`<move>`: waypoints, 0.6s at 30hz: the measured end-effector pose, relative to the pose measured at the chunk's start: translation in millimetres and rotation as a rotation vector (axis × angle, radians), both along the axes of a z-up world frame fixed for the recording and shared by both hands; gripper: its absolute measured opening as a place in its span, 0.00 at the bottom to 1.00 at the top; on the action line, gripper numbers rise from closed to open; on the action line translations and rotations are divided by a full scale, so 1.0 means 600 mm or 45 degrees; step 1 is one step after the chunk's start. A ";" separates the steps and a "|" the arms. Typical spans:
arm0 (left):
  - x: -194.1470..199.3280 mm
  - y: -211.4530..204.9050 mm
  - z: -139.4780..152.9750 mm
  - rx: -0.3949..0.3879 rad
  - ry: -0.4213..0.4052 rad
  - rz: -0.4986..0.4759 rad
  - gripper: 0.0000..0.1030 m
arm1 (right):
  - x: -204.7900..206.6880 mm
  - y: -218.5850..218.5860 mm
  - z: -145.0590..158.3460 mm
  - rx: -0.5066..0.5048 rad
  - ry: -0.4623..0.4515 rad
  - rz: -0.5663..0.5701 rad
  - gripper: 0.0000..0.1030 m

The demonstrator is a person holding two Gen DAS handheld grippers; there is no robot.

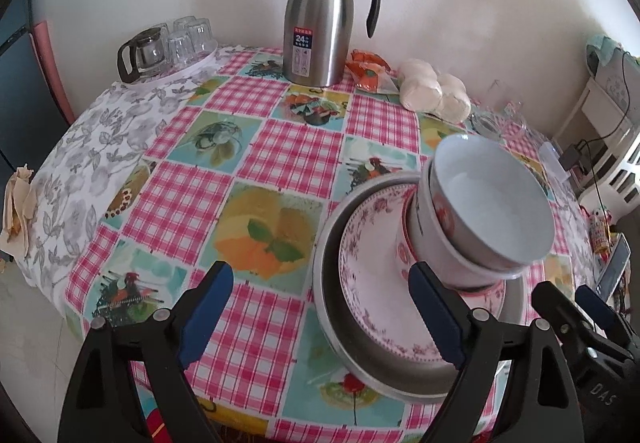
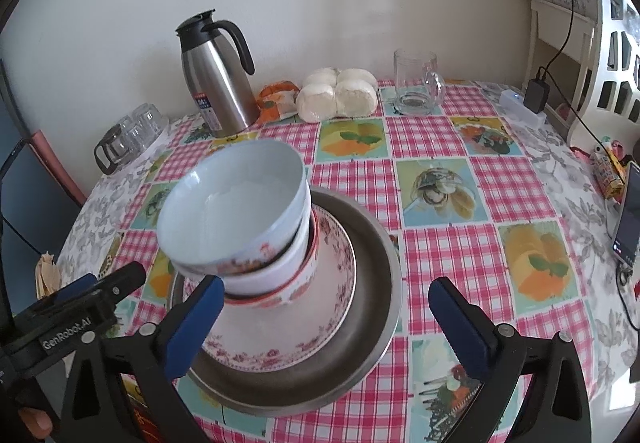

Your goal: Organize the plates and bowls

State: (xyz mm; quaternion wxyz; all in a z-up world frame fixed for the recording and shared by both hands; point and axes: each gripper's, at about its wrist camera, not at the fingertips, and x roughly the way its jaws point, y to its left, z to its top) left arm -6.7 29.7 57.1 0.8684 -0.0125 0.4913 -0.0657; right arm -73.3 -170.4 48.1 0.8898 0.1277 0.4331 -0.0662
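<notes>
A stack stands on the checked tablecloth: a steel basin (image 1: 352, 355) (image 2: 372, 275) at the bottom, a floral plate (image 1: 372, 295) (image 2: 332, 303) in it, and nested white bowls (image 1: 488, 203) (image 2: 240, 211) with red patterns on the plate, the top one tilted. My left gripper (image 1: 320, 319) is open and empty, its right finger over the basin's near rim. My right gripper (image 2: 326, 327) is open and empty, straddling the stack's near side. The right gripper also shows in the left wrist view (image 1: 584, 319), and the left gripper in the right wrist view (image 2: 100, 291).
A steel thermos jug (image 1: 320, 23) (image 2: 216, 83), steamed buns (image 1: 436, 91) (image 2: 340, 93) and an orange packet (image 1: 368, 71) stand at the back. A tray of glasses (image 1: 168, 51) is back left, a glass mug (image 2: 416, 83) back right, a phone (image 2: 628, 215) at right.
</notes>
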 end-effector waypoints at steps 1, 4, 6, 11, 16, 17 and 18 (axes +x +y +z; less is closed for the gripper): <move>-0.003 0.000 -0.001 0.004 0.004 -0.001 0.87 | -0.002 0.001 -0.003 -0.001 0.006 0.002 1.00; -0.014 0.000 -0.004 0.024 0.006 0.002 0.87 | -0.009 0.003 -0.015 -0.006 0.029 0.006 1.00; -0.019 0.001 -0.008 0.039 0.013 0.007 0.87 | -0.014 0.005 -0.022 -0.009 0.044 0.006 1.00; -0.031 0.000 -0.017 0.067 0.028 -0.006 0.87 | -0.026 0.007 -0.035 -0.015 0.071 0.009 1.00; -0.040 -0.008 -0.029 0.107 0.047 -0.035 0.87 | -0.034 0.007 -0.044 -0.015 0.092 0.009 1.00; -0.043 -0.010 -0.029 0.126 0.042 -0.036 0.87 | -0.035 0.007 -0.046 -0.016 0.097 0.008 1.00; -0.046 -0.011 -0.029 0.137 0.039 -0.037 0.87 | -0.037 0.007 -0.047 -0.016 0.100 0.006 1.00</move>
